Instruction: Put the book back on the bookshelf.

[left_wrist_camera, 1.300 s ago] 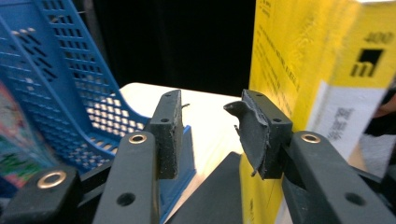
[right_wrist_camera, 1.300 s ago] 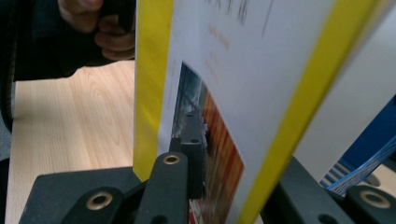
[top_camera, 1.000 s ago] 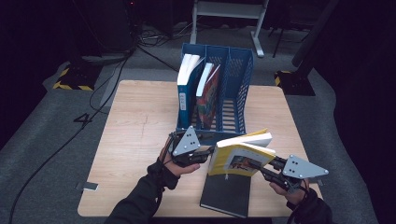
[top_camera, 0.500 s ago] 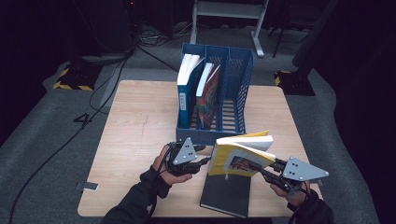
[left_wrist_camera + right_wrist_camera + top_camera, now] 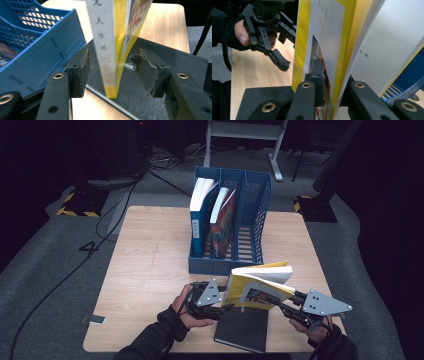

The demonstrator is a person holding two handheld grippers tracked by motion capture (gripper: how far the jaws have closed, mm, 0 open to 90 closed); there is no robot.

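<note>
At lower centre, the right gripper clamps the yellow book above the black book, while the left gripper, jaws just widened apart around its spine, could knock it loose.

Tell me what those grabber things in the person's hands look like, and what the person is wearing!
Each is black metal with bolted bars and brass-ringed holes. The left gripper and the right gripper each carry a grey three-cornered plate with dark dots on top. The jaw pads are black and scuffed. The person wears dark sleeves and black straps around the hands.
</note>
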